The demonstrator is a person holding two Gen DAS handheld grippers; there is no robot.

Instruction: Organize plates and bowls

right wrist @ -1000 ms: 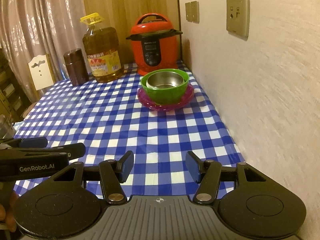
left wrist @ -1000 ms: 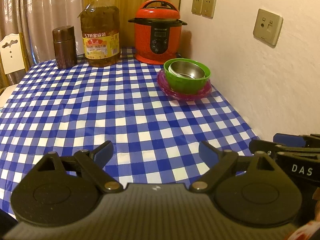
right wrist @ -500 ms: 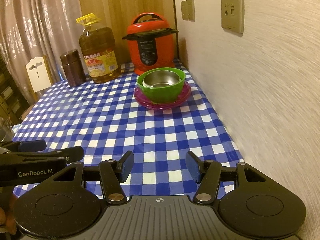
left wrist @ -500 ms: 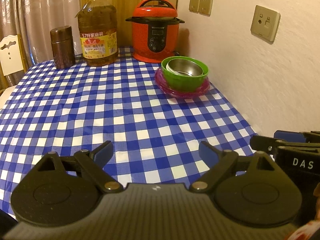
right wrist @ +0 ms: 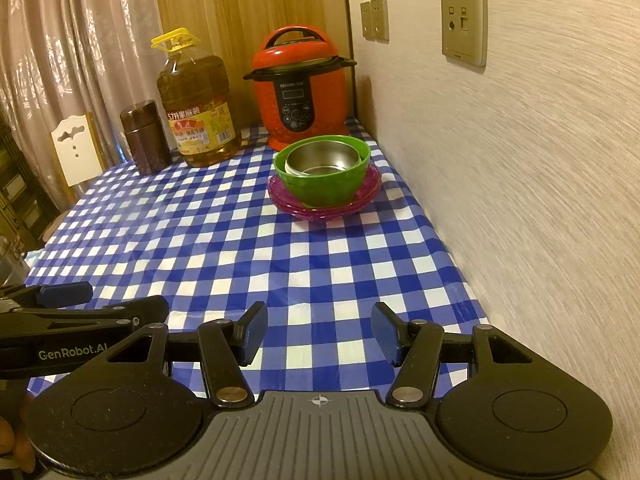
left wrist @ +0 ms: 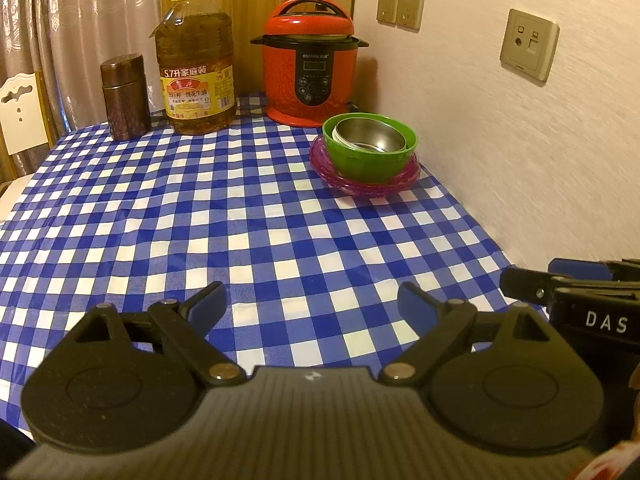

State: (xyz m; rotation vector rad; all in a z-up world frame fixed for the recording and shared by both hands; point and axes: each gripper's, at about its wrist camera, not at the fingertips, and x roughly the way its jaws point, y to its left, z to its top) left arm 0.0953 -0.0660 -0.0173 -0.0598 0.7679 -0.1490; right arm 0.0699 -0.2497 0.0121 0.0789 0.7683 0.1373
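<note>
Both grippers' fingers (left wrist: 208, 304) (right wrist: 252, 330) spread apart above checkered tablecloth (left wrist: 240, 220) beside textured wall (left wrist: 500, 140).

A: Take the cooker (left wrist: 311, 76) as the landmark. What stands around it?

B: It is in the back corner of the table (left wrist: 240, 240), against the wall (left wrist: 520, 140). The oil bottle (left wrist: 195, 64) stands just to its left, and the canister (left wrist: 125, 98) further left, beyond the bottle.

A: And in front of the cooker?

B: The plates (left wrist: 364, 184), stacked, slightly to its right, close to the wall. A bowl (left wrist: 370, 160) sits on them, with a smaller bowl (left wrist: 370, 138) nested inside.

A: Anything nearer than that?

B: Well in front of the cooker, both grippers at the table's near edge, the left gripper (left wrist: 312, 304) left of the right gripper (right wrist: 318, 332).
</note>
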